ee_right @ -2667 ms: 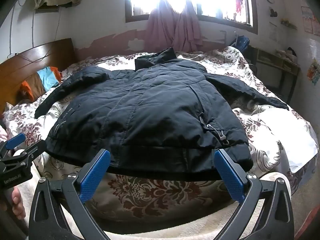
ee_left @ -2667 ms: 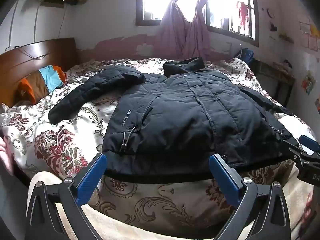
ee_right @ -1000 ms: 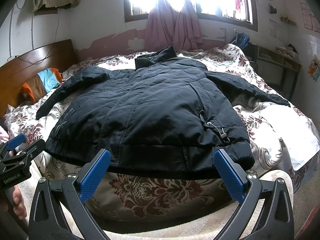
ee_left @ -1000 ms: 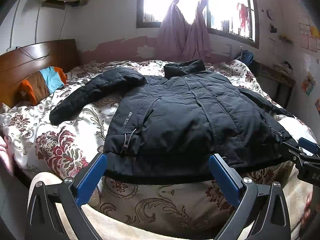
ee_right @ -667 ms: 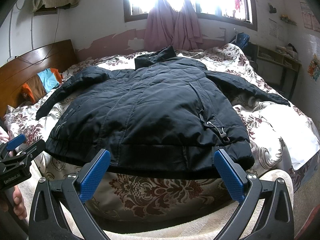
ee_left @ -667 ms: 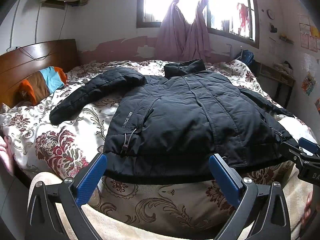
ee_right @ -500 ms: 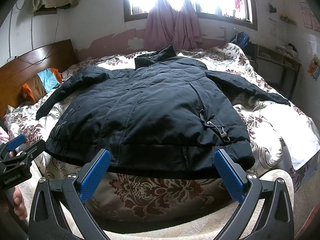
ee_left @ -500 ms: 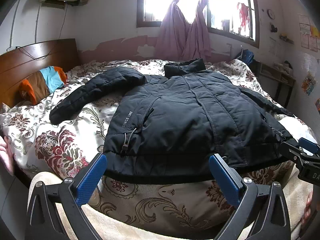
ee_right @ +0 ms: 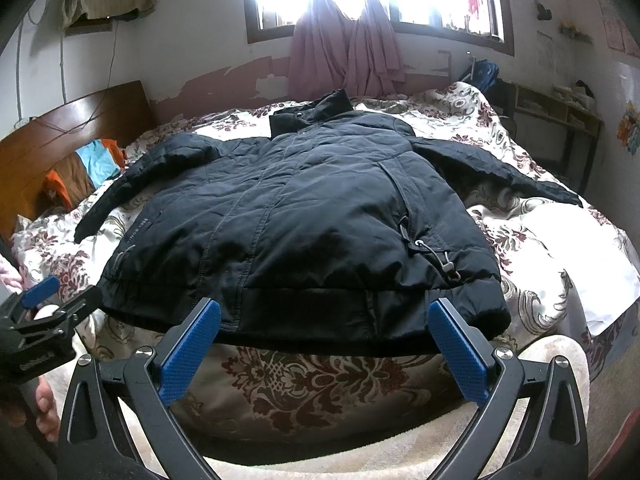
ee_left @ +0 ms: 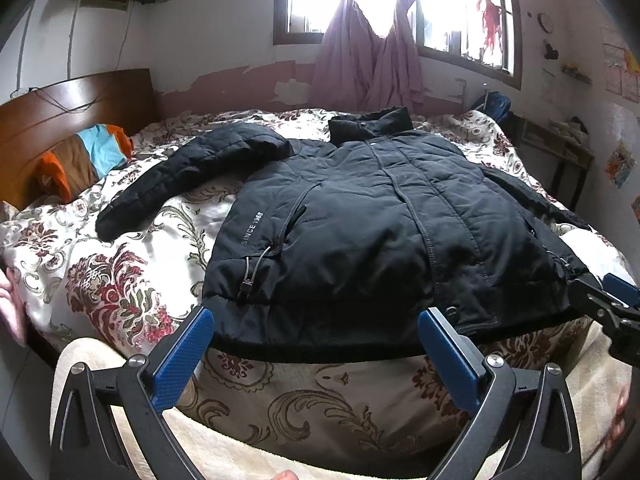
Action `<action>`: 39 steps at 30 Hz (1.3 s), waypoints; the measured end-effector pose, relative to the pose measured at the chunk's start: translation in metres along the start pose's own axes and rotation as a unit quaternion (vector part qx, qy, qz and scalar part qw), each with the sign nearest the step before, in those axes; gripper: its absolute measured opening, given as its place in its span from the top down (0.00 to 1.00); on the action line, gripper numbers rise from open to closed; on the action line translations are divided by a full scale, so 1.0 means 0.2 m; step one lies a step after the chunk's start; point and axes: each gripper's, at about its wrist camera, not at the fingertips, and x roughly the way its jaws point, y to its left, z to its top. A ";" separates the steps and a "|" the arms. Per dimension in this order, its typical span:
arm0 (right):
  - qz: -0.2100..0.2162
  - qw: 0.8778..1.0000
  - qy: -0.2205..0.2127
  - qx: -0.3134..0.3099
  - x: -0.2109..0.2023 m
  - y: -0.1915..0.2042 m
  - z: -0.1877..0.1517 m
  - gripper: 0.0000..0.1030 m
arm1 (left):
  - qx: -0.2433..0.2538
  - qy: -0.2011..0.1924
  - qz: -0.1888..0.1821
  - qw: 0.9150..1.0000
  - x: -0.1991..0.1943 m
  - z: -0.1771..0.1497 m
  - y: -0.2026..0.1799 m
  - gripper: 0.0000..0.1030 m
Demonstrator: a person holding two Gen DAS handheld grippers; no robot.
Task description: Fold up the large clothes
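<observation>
Bedroom w/ bright window point(ee_left: 392, 0) top centre, wood headboard point(ee_left: 60, 120) at left. Floral bedspread point(ee_left: 120, 280) fills mid-frame; black jacket point(ee_left: 380, 232) lies spread flat on it, centre. Left gripper point(ee_left: 316, 350) & right gripper point(ee_right: 324, 338) both spread wide at bottom, holding nothing.

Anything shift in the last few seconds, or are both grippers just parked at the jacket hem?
Nothing visibly changed. The black jacket lies spread on the bed, sleeves out; the left gripper and right gripper hover at its hem, jaws open, gripping nothing.
</observation>
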 end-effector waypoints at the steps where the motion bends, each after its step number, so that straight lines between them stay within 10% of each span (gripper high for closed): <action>1: 0.001 1.000 0.001 0.002 0.00 0.00 0.00 0.01 | -0.001 0.005 -0.001 1.000 0.01 0.01 0.00 0.00; 11: -0.032 0.997 -0.041 0.056 0.05 -0.25 0.18 0.01 | -0.006 0.025 -0.017 1.000 0.17 0.24 -0.06 0.00; 22: -0.107 0.971 -0.094 0.190 0.43 -0.96 0.60 0.01 | 0.029 0.057 -0.039 0.997 0.55 0.65 -0.37 0.00; 29: -0.115 0.930 -0.018 0.349 0.96 -1.53 0.84 0.01 | 0.058 0.067 -0.069 0.994 0.85 0.93 -0.66 0.00; 33: -0.069 0.883 -0.019 0.465 1.16 -1.76 0.77 0.01 | 0.085 0.058 -0.077 0.992 1.02 1.06 -0.86 0.00; 39: -0.073 0.847 -0.011 0.527 1.37 -1.88 0.62 0.01 | 0.126 0.050 -0.105 0.985 1.31 1.21 -1.21 0.00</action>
